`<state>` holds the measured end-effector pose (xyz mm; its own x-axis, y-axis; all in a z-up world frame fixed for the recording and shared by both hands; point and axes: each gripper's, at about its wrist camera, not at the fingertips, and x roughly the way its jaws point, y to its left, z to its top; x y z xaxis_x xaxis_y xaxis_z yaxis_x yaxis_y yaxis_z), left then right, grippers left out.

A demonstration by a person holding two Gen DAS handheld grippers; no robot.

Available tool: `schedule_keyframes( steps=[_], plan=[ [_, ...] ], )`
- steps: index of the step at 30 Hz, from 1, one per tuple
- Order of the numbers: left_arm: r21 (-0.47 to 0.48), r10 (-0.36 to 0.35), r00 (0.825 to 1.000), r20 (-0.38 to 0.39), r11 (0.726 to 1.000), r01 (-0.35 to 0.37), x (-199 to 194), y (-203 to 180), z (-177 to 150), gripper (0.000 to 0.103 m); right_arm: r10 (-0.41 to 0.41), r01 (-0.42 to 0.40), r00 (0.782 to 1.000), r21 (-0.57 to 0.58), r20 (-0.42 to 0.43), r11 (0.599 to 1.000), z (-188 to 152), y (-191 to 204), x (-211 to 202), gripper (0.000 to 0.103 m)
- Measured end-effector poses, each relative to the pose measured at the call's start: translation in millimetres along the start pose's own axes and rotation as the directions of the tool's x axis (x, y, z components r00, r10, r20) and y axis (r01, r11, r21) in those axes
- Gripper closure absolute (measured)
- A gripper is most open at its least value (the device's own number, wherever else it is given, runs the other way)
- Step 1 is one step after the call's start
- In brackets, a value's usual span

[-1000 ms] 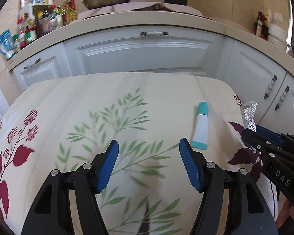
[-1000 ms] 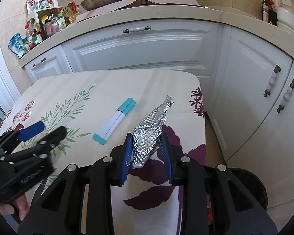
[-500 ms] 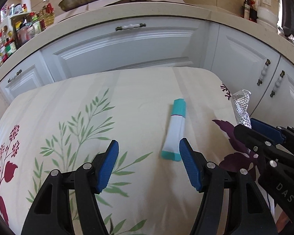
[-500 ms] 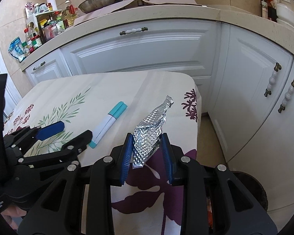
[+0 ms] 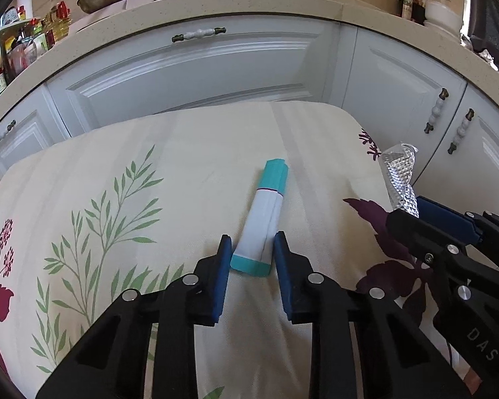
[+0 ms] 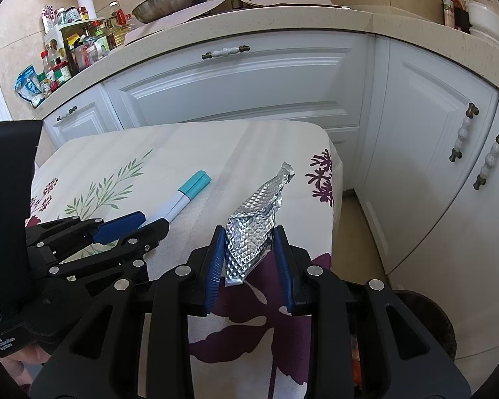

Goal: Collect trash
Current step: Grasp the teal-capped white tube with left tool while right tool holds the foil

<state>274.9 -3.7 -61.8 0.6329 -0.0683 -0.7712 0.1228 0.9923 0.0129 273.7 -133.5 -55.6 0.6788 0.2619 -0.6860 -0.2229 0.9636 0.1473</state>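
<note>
A flat teal-and-white wrapper [image 5: 266, 219] [image 6: 183, 199] lies on the floral tablecloth [image 5: 189, 153]. My left gripper [image 5: 252, 242] [image 6: 153, 221] has its jaws closing on the wrapper's near end, and the blue pads [image 5: 223, 276] meet its two sides. The wrapper still rests on the cloth. To the right, my right gripper [image 6: 249, 231] [image 5: 407, 207] is shut on a crumpled strip of silver foil [image 6: 259, 212] [image 5: 399, 173], held above the table's right side with its free end sticking up.
White cabinets [image 5: 216, 76] stand just behind the table under a beige counter [image 6: 282, 23] with a pan, a pot and bottles. A dark round bin [image 6: 422, 316] sits on the floor off the table's right edge. A hand [image 6: 20, 365] holds the left gripper.
My left gripper moved right and forward over the cloth to the wrapper, and its jaws went from wide apart to narrow around the wrapper's near end. The right gripper kept still with the foil.
</note>
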Motion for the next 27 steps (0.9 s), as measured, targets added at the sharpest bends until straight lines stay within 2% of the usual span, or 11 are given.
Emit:
schedule_keyframes(
  steps=[13, 27],
  plan=[
    [0.008, 0.015, 0.998, 0.066, 1.0, -0.016, -21.5, 0.6, -10.7, 0.077, 0.0, 0.0, 1.0, -0.01, 0.007, 1.0, -4.9, 5.1, -7.8, 0.074],
    [-0.02, 0.049, 0.99, 0.13, 0.999, -0.047, -59.9, 8.0, -30.9, 0.077, 0.008, -0.006, 0.999, -0.042, 0.039, 0.999, -20.1, 27.4, -39.6, 0.074]
  ],
)
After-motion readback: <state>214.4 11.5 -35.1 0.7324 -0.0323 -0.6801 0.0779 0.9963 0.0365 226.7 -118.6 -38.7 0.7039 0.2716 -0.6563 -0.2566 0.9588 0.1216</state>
